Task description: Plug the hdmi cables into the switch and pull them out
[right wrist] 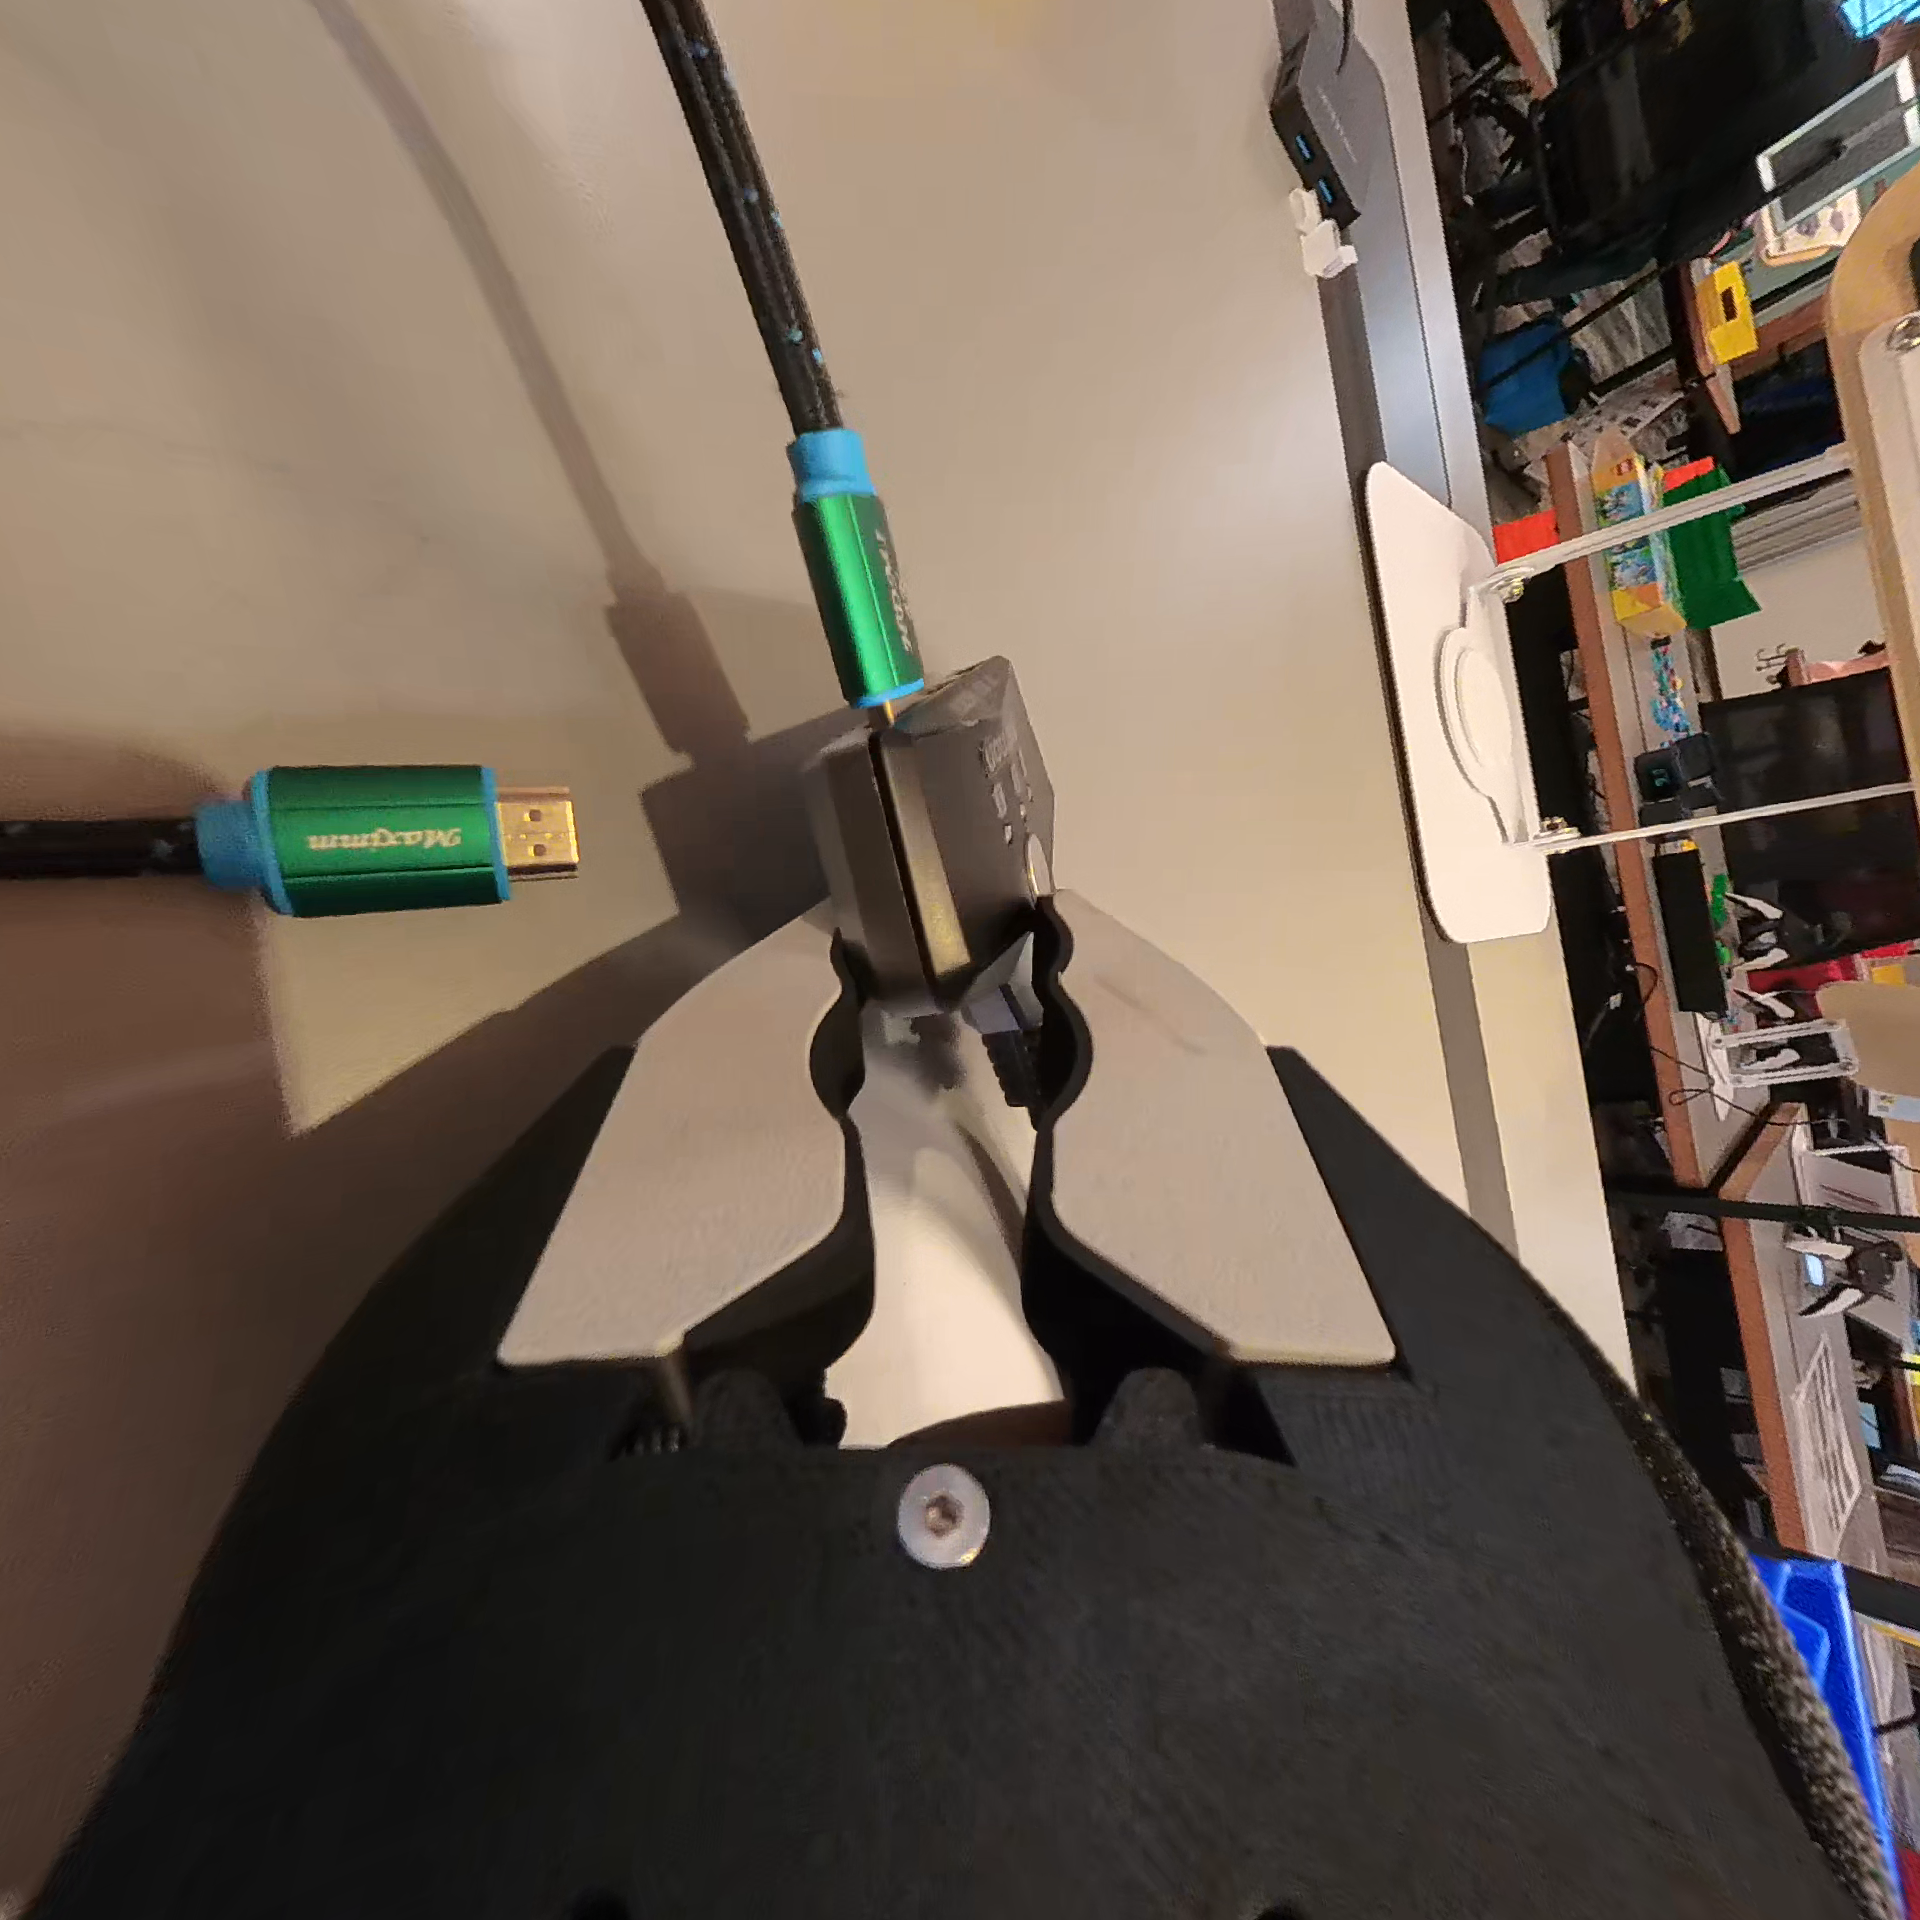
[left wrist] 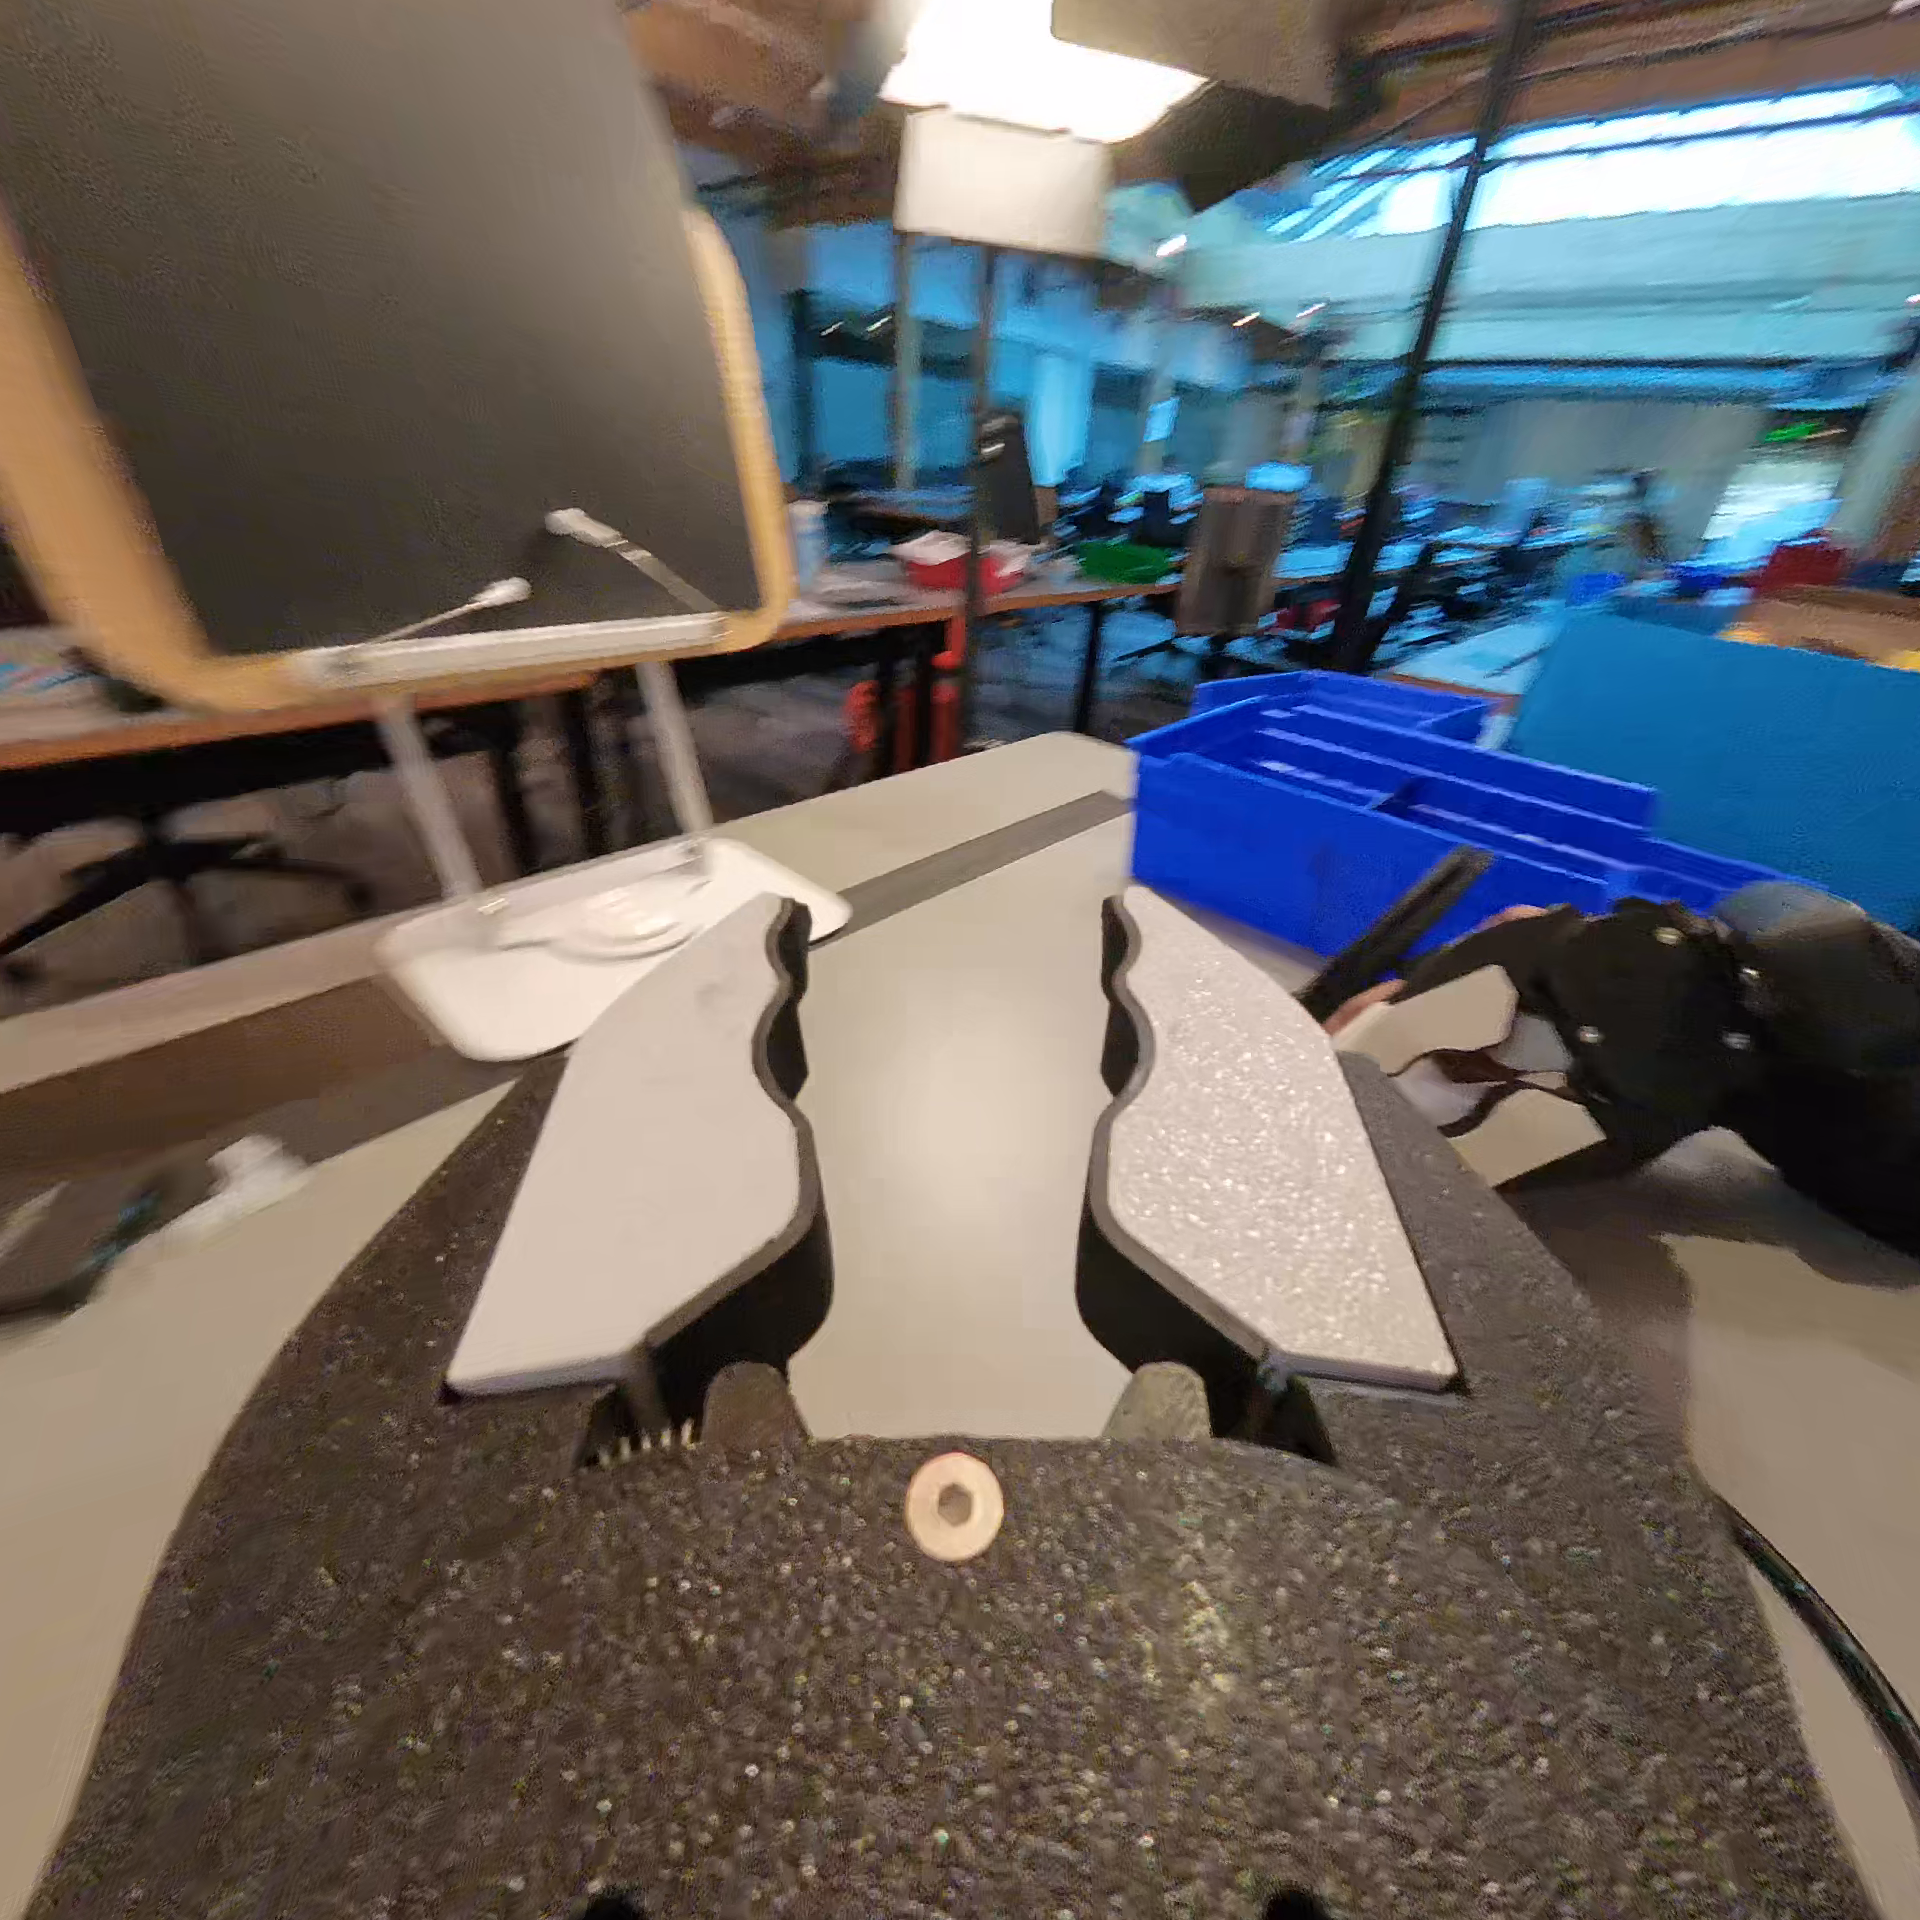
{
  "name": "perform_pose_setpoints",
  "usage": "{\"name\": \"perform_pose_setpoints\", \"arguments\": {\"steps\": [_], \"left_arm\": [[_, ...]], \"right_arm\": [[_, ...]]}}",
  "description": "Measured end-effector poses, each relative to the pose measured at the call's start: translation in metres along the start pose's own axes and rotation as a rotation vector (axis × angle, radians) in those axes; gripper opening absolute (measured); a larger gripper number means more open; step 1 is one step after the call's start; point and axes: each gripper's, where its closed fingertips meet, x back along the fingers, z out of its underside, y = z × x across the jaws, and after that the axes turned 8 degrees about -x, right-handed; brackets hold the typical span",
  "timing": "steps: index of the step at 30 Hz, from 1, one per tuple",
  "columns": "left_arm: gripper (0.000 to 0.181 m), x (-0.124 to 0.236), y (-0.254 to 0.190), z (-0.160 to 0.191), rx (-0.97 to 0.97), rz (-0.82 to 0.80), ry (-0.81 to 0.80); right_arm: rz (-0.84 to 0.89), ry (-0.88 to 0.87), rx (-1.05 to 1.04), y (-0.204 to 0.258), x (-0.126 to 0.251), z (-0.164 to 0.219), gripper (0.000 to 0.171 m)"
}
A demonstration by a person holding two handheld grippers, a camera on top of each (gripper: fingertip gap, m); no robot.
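Observation:
In the right wrist view my right gripper is shut on the near end of a dark grey HDMI switch and holds it. A green HDMI plug with a blue collar sits in the switch's far port, its black braided cable running up and away. A second green plug lies loose on the beige table at the left, its gold tip bare and pointing at the switch. In the left wrist view my left gripper is open and empty above the table; the other gripper shows far right.
A white stand base holding a tan-framed dark board stands at the table's far edge; the base also shows in the right wrist view. A blue bin sits at the far right. A grey hub lies by the table edge. One gripper's finger ends stand about 25 cm off the other's.

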Motion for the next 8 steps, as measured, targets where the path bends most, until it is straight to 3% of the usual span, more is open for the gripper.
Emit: {"name": "perform_pose_setpoints", "arguments": {"steps": [4, 8], "left_arm": [[0.054, 0.075, 0.054, -0.012, -0.049, -0.212, 0.228], [0.045, 0.164, 0.124, 0.018, -0.065, -0.423, 0.613]], "right_arm": [[-0.017, 0.010, -0.013, 0.003, 0.006, 0.004, 0.031], [-0.037, 0.014, -0.015, 0.007, 0.012, 0.006, 0.032]]}}
